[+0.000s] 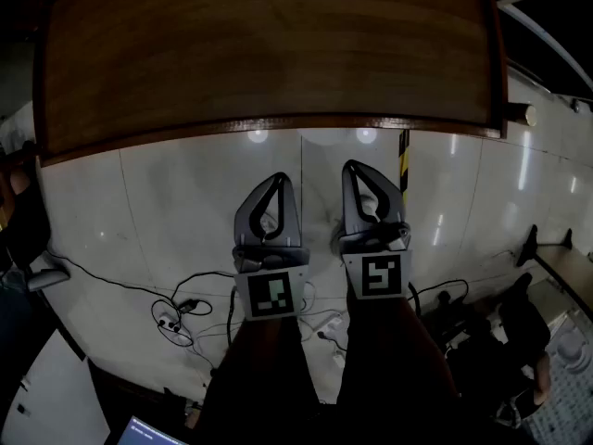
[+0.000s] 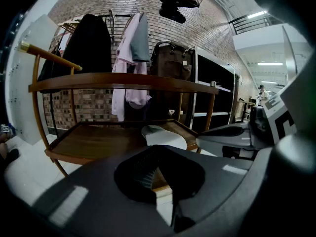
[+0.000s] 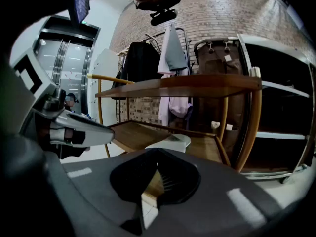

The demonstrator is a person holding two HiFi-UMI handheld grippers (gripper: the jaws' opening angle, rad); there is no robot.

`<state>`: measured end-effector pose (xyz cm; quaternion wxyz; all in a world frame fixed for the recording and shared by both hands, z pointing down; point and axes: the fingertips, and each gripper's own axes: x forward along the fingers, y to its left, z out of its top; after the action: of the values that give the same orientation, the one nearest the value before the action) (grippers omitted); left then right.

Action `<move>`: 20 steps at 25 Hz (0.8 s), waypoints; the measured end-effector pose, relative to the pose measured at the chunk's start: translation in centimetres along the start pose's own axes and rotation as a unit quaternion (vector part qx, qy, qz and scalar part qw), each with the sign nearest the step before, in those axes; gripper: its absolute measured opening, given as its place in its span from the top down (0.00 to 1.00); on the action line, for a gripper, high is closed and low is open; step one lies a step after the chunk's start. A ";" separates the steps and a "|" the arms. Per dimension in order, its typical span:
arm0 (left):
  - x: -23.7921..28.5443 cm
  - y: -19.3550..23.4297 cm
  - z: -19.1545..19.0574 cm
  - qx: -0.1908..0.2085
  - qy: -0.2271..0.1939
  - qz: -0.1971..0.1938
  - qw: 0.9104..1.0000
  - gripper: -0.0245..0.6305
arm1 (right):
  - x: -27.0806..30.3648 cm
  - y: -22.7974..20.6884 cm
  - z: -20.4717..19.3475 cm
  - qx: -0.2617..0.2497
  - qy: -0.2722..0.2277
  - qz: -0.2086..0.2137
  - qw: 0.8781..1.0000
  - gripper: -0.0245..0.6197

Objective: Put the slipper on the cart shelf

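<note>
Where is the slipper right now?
The pale slipper lies on the wooden cart's lower shelf, toward its right side in the left gripper view, under the top shelf.

Black coat (image 2: 89,43): hangs at the left end of the rack (image 2: 112,16), against the brick wall (image 2: 89,1).
Pink garment (image 2: 126,58): hangs just beside the coat.
Brown bag (image 2: 170,60): hangs at the rack's right end.
Cables (image 1: 176,318): looped on the tiled floor (image 1: 167,211).
Striped tape (image 1: 404,160): along a floor seam.
</note>
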<state>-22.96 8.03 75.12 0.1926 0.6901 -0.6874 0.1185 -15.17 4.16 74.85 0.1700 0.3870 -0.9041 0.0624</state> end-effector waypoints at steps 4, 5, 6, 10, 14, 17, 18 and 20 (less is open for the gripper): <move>0.2 0.5 0.0 -0.009 0.000 0.003 1.000 0.94 | 1.1 0.6 -1.0 0.018 0.013 0.023 0.999 0.84; 0.1 0.5 0.0 -0.012 0.000 0.004 1.000 0.94 | 1.3 0.6 -1.2 0.028 0.015 0.027 0.999 0.79; 0.0 0.5 0.0 -0.015 0.001 0.004 1.000 0.94 | 1.4 0.6 -1.3 0.040 0.018 0.029 0.999 0.77; -0.5 0.5 -0.9 -0.016 0.017 0.001 1.000 0.94 | 2.2 -0.4 -2.1 0.114 0.029 0.020 0.993 0.75; -0.5 0.8 -1.5 -0.019 0.019 0.000 1.000 0.94 | 2.8 -1.7 -4.4 0.211 0.048 -0.002 0.976 0.72; -0.4 1.0 -1.6 -0.023 0.022 0.002 0.999 0.94 | 3.6 -2.1 -5.2 0.320 0.041 0.001 0.947 0.70; -0.3 1.0 -1.6 -0.025 0.022 0.003 0.999 0.94 | 3.9 -2.3 -5.3 0.360 0.034 0.007 0.932 0.69; -0.1 1.0 -1.6 -0.022 0.023 0.002 0.999 0.94 | 4.6 -2.6 -5.7 0.444 0.023 0.015 0.895 0.65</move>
<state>-23.84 8.85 76.58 0.2237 0.6814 -0.6865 0.1195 -14.73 0.64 81.79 0.0004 0.4071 -0.7838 0.4690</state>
